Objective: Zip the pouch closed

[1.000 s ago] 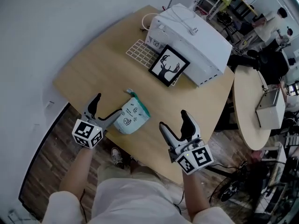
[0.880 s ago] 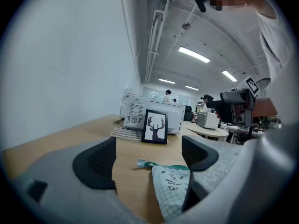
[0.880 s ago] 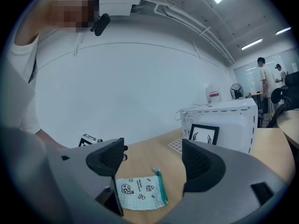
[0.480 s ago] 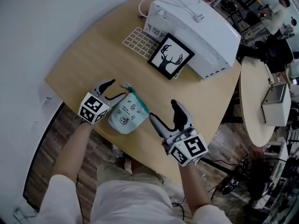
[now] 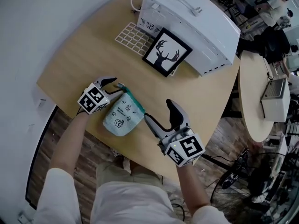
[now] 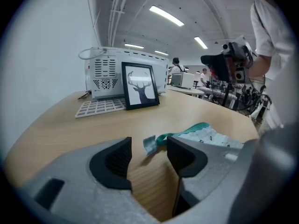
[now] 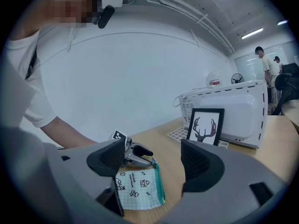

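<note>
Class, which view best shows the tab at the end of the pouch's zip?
The left gripper view: the tab lies close before the left gripper's jaws, which have just been closing but do not pinch it. The head view shows a speck at the pouch's corner; in the right gripper view it is lost beside the left gripper.

The room I am working in through the rig reads as an open-plan lab or workshop. Strip lights and bare pipes run across a high ceiling. Past the right edge of the wooden table, a round table carries a metal box. Beyond it, people stand among benches crowded with equipment. Cables and gear sit on the plank floor.
</note>
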`<state>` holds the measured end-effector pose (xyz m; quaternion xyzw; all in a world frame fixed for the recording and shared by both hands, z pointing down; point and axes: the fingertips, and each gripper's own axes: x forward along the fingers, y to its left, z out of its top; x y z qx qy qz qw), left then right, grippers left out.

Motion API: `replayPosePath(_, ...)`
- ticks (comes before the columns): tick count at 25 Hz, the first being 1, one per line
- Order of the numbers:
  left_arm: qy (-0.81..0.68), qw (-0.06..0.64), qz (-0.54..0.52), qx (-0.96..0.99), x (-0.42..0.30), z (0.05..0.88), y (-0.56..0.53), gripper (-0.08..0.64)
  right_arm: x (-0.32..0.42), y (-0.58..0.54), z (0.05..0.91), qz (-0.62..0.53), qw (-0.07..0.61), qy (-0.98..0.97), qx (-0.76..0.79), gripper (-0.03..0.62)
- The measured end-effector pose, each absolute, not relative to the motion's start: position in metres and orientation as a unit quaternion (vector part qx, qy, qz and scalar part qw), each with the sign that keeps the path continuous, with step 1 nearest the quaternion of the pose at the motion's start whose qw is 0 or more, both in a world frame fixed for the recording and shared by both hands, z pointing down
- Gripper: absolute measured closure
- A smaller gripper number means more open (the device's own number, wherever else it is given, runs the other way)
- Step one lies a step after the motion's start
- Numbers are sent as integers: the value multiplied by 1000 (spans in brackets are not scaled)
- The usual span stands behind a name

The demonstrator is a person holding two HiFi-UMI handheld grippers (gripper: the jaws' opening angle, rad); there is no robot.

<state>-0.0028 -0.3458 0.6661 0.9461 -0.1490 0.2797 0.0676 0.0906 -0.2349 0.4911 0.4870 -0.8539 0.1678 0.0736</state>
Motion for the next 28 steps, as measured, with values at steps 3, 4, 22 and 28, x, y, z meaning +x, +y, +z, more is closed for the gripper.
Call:
replayPosePath(3, -135, 55, 295, 944, 0, 672, -345, 349, 94, -235, 494, 171, 76, -851, 490, 236)
replayPosePath(4, -132, 52, 298, 944, 0, 673, -345, 363, 96, -235, 495, 173, 76, -850, 492, 238)
replayPosePath(22, -82, 10, 307, 948, 9, 674, -326, 535, 97, -234, 503, 182, 81, -845, 497, 244)
replayPosePath(28, -65, -42, 241, 967, 5, 618, -293, 541, 87, -222, 498, 212, 59, -876, 429, 315)
